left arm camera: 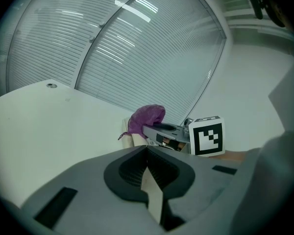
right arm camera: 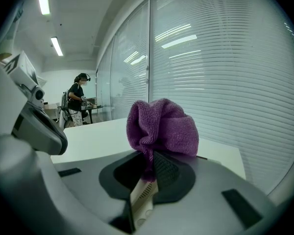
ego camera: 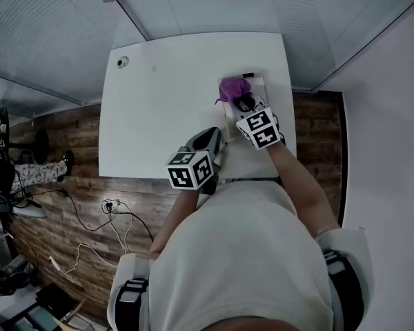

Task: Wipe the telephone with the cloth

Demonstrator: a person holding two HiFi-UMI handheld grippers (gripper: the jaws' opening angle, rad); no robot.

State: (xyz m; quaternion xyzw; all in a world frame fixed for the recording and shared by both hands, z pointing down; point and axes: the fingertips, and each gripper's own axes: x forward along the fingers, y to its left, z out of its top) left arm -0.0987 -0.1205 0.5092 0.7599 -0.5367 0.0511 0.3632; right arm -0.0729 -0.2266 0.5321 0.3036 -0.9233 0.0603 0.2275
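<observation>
**Purple cloth at the telephone, white tabletop**

- Cloth (right arm camera: 161, 126): purple terry with a looped pile, bunched into a rounded, folded wad; its lower fold is clamped by the right gripper (right arm camera: 149, 166); the fingers (right arm camera: 165, 169) are closed tight on the fabric, and a dark ribbed pad is seen against it.
- Telephone (ego camera: 261, 87): pale, hard-cased, flat and roughly rectangular; it is placed on the far right part of the tabletop (ego camera: 159, 102), near the far edge; in the head view the cloth is seen over its far left part; whether the cloth is pressed on it cannot be told.
- Tabletop: white, smooth, matt; rectangular with rounded corners; a small round fitting (ego camera: 123, 62) is set near its far left corner.
- Left gripper (left arm camera: 148, 160): grey moulded shell with a dark oval recess; its fingers (left arm camera: 154, 197) are brought fully together and nothing is held between them; in the head view it is shown over the near part of the tabletop, just left of the right gripper and apart from the telephone; a marker cube (ego camera: 191, 169) of black-and-white squares is carried at its rear.
- Surroundings: horizontal slatted blinds (right arm camera: 225, 82) behind glass; wood-plank floor (ego camera: 62, 143) beside the tabletop.
</observation>
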